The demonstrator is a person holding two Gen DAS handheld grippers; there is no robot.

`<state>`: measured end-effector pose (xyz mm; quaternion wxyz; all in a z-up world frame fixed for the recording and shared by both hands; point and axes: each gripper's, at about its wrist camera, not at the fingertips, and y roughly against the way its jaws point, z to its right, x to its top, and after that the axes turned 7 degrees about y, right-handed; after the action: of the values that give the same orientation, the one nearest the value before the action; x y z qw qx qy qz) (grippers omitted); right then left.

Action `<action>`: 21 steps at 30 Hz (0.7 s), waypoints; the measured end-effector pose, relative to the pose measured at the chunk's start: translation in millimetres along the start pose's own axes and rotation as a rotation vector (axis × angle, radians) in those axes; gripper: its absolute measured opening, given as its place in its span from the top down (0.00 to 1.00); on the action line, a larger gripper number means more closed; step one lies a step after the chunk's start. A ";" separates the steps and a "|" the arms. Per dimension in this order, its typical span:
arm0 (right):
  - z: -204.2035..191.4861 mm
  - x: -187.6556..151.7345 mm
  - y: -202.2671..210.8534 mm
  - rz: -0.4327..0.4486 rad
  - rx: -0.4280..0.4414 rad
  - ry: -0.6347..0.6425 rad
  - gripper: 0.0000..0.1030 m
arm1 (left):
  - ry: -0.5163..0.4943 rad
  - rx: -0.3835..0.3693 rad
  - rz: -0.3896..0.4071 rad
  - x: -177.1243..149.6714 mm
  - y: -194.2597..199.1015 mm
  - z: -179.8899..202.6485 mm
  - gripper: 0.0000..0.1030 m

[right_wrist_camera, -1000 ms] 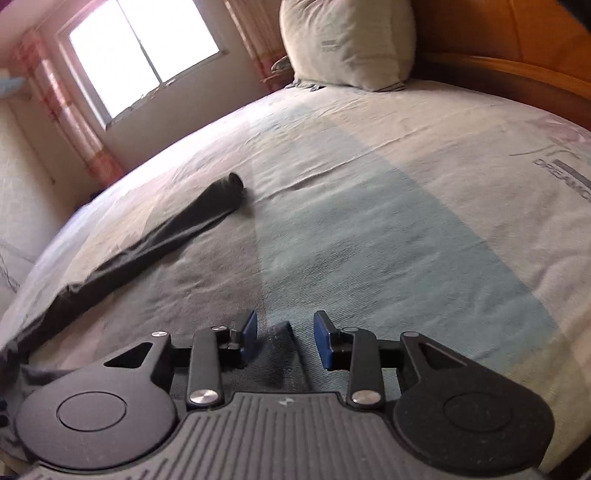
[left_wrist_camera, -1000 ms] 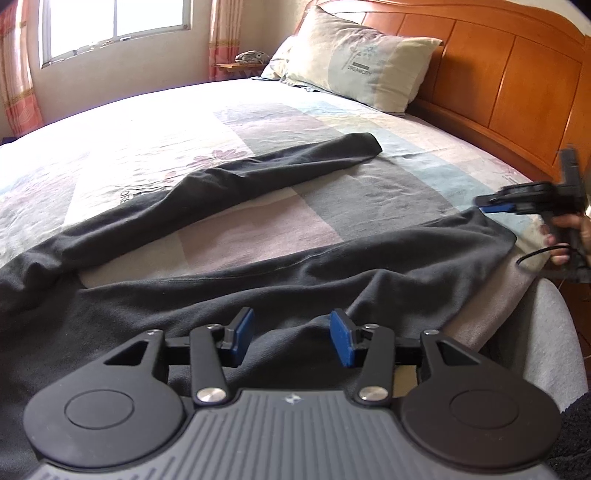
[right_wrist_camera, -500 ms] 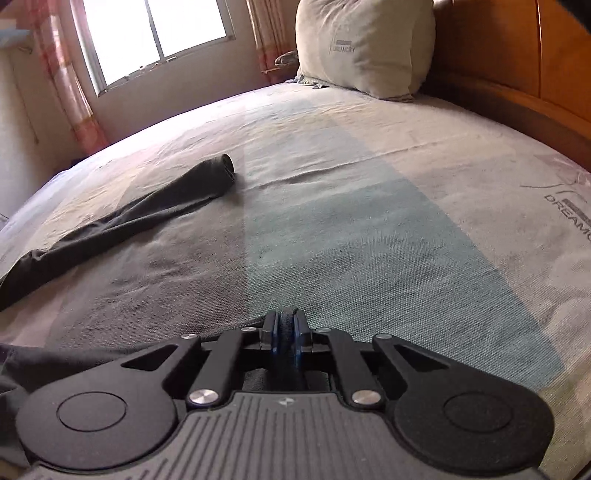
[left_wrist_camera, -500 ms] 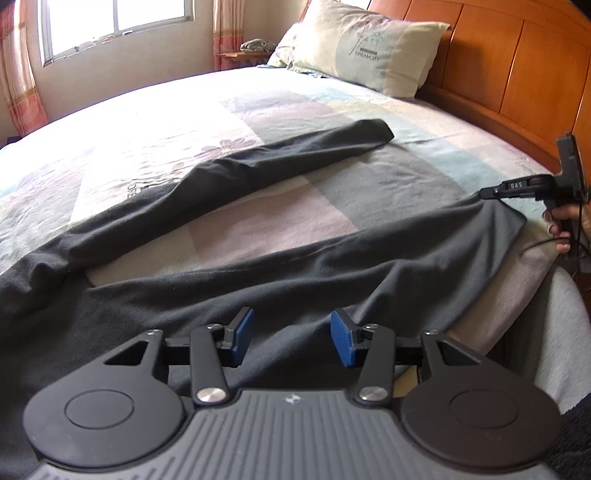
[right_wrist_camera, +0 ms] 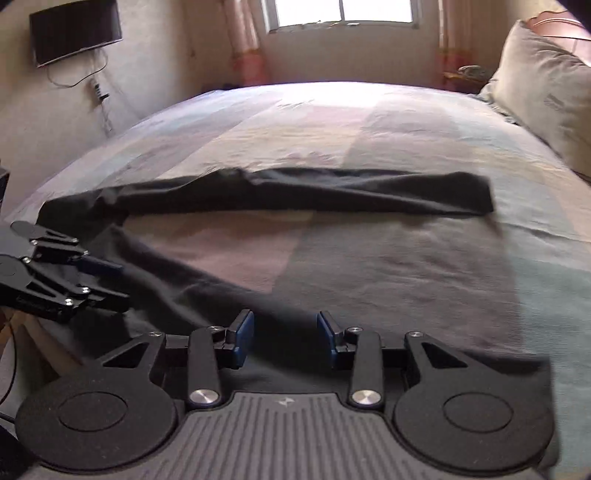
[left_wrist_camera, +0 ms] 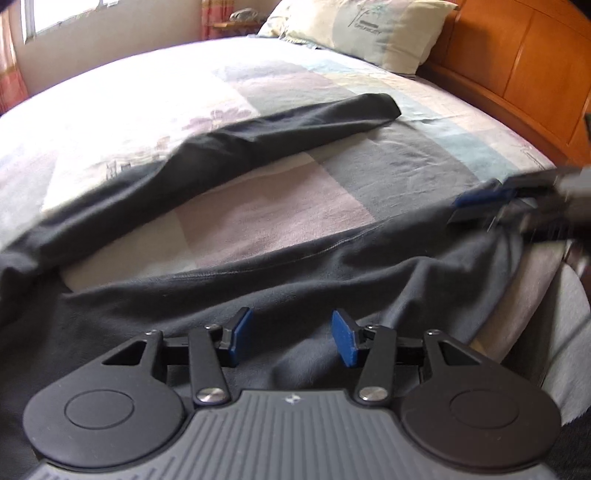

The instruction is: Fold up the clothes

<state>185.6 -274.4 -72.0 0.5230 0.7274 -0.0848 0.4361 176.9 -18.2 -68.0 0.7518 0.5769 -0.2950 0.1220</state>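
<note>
A dark grey pair of trousers lies spread on the bed. Its far leg (left_wrist_camera: 295, 122) (right_wrist_camera: 332, 192) runs across the sheet, and its near leg (left_wrist_camera: 332, 266) (right_wrist_camera: 184, 280) lies along the bed's edge. My left gripper (left_wrist_camera: 291, 328) (right_wrist_camera: 107, 280) hovers low over the near leg's wide part. Its jaws are opening slightly and the pads touch nothing. My right gripper (right_wrist_camera: 284, 328) (left_wrist_camera: 476, 210) is over the near leg's end. Its jaws are opening, with dark cloth lying under them and not pinched.
The patchwork bedsheet (left_wrist_camera: 147, 92) covers the bed. A pillow (left_wrist_camera: 369, 29) (right_wrist_camera: 546, 92) leans on the wooden headboard (left_wrist_camera: 517, 55). A window (right_wrist_camera: 343, 11) and a wall screen (right_wrist_camera: 74, 33) are beyond the bed. The bed's edge drops off at the near right (left_wrist_camera: 554, 314).
My right gripper shut, then opened again while swinging round and inward over the near leg's end. My left gripper moved a little forward and lower over the cloth.
</note>
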 end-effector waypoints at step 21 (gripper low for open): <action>-35.8 15.5 -11.0 -0.018 0.034 0.068 0.50 | 0.074 0.061 0.091 -6.2 24.4 -28.5 0.36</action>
<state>181.8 -234.6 -65.7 0.5171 0.7216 -0.0532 0.4572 167.8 17.0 -56.8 0.7379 0.5807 -0.2893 0.1862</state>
